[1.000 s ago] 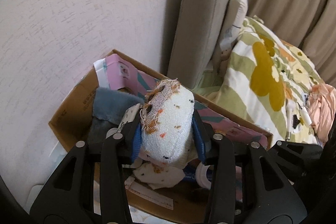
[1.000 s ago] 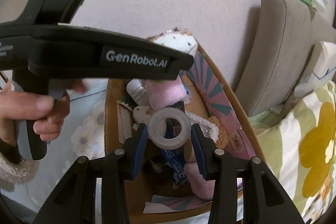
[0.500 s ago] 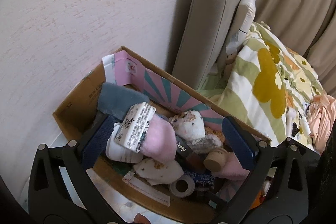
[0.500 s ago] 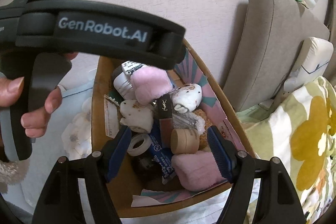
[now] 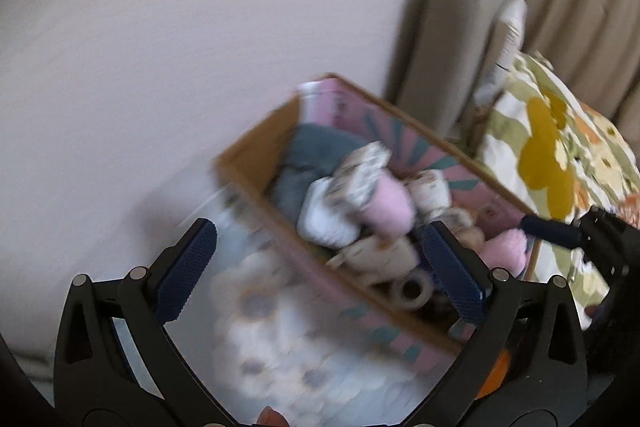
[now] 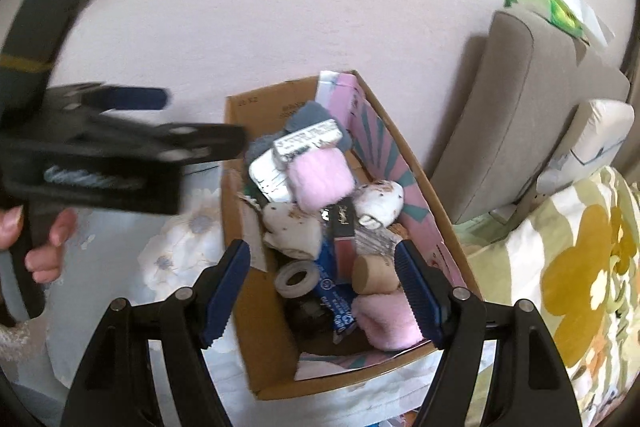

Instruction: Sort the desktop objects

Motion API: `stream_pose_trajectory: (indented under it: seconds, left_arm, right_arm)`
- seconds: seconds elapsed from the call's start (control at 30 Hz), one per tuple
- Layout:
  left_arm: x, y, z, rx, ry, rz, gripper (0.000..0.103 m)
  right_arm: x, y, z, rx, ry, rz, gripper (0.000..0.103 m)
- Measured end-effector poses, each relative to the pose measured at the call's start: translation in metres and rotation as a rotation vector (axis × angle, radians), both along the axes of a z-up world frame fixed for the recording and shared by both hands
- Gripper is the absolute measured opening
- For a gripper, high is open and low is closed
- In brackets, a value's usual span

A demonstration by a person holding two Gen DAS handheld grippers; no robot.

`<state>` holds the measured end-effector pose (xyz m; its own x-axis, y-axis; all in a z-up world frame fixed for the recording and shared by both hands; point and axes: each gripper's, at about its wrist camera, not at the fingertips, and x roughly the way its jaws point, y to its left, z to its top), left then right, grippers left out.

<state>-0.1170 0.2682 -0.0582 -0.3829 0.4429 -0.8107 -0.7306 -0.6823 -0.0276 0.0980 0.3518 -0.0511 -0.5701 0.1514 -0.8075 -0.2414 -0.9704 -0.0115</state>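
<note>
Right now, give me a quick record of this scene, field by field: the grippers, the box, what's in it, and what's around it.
left gripper: open, holding nothing, over the floral cloth beside the box
right gripper: open, holding nothing, above the box's near end
cardboard box: open-topped, against the wall, pink patterned liner
contents: tape roll, pink socks, speckled white sock, blue tube, tan jar
right of box: grey cushion, flowered blanket
image quality: left view blurred

Empty spread fingers (image 6: 236, 267) above cardboard box (image 6: 276, 367)
</note>
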Motion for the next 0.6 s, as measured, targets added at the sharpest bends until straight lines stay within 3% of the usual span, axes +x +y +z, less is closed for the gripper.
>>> stream_pose_trajectory:
  seconds: [0.37, 0.6]
  left_arm:
    - [0.012, -0.173, 0.032, 0.045, -0.010, 0.439, 0.103]
    - [0.038, -0.243, 0.030, 0.032, -0.013, 0.616, 0.103]
  right_arm:
    - [-0.026, -0.074, 0.037, 0.005, 0.008, 0.163, 0.071]
    - [-0.034, -0.127, 0.045, 0.014, 0.032, 0.288, 0.071]
